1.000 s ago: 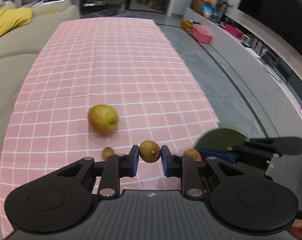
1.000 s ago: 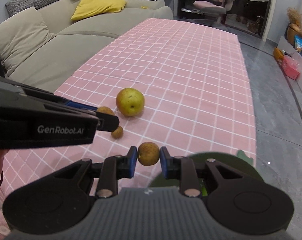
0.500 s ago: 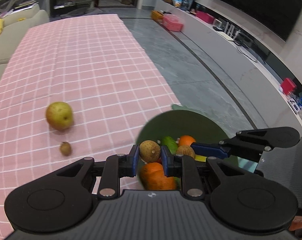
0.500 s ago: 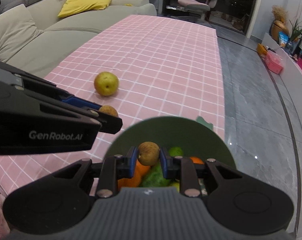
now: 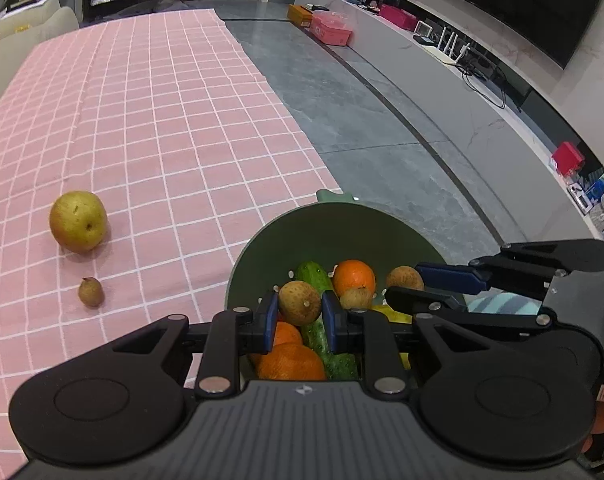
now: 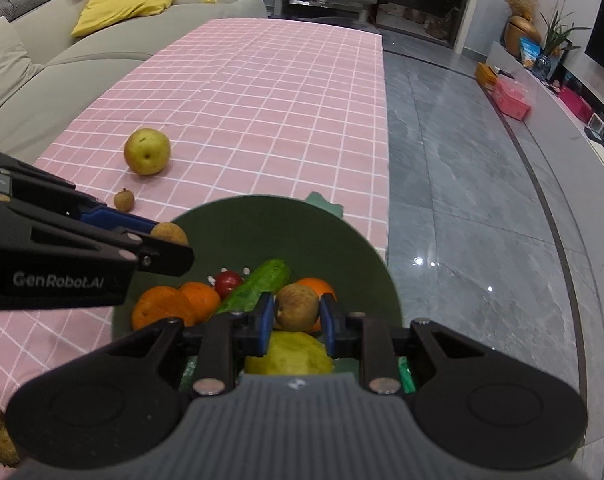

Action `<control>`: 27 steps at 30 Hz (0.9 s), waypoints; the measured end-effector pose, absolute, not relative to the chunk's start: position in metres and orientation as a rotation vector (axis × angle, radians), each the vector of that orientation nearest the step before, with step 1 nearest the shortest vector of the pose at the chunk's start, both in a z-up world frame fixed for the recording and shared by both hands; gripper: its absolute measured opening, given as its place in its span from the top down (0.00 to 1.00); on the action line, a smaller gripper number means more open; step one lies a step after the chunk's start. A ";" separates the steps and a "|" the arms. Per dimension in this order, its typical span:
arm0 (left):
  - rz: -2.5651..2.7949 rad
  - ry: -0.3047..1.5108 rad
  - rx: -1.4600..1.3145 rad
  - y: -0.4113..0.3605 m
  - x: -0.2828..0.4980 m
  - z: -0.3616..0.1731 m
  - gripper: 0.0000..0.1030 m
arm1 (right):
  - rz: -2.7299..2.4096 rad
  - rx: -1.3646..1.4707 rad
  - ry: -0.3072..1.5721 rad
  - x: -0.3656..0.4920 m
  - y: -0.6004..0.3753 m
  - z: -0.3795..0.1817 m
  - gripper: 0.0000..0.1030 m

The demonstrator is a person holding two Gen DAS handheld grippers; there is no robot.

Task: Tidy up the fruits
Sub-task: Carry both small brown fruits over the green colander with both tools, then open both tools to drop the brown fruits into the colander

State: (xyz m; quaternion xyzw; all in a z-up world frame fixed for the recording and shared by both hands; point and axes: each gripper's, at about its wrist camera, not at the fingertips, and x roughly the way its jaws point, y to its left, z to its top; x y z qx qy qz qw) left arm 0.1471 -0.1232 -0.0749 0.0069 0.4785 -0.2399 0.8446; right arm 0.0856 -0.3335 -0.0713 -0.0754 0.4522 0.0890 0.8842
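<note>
Both grippers hang over the green bowl [image 5: 333,224] [image 6: 262,216] at the table's near right corner. My left gripper [image 5: 300,303] is shut on a small brown longan [image 5: 299,302]. My right gripper [image 6: 296,307] is shut on another longan [image 6: 296,306]; the left wrist view shows this one as a brown fruit [image 5: 404,279] between blue pads. In the bowl lie oranges [image 5: 353,276] [image 6: 166,304], a cucumber [image 6: 262,280], a small red fruit [image 6: 228,282] and a yellow fruit [image 6: 290,354]. A yellow-green pear [image 5: 78,221] [image 6: 146,151] and one loose longan [image 5: 90,291] [image 6: 124,200] rest on the pink checked cloth.
The pink checked tablecloth [image 5: 162,120] runs far back, with a beige sofa [image 6: 42,60] along its left side. Grey tiled floor [image 6: 481,200] lies right of the table. A low TV shelf [image 5: 441,64] with boxes lines the far right wall.
Both grippers have carried their longans rightward from above the cloth to above the green bowl. The pear and the loose longan have stayed where they were.
</note>
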 end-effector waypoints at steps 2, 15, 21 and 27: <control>-0.514 1.022 -0.007 -0.123 0.151 -0.079 0.75 | 0.183 -0.152 0.945 0.087 -0.335 -0.073 0.80; -0.469 1.102 -0.021 -0.130 0.169 -0.102 0.75 | 0.169 -0.109 0.960 0.096 -0.346 -0.081 0.80; -0.444 1.140 -0.020 -0.129 0.173 -0.114 0.75 | 0.183 -0.095 0.972 0.102 -0.344 -0.087 0.80; -0.461 1.139 -0.026 -0.129 0.174 -0.115 0.75 | 0.202 -0.090 0.967 0.109 -0.338 -0.087 0.80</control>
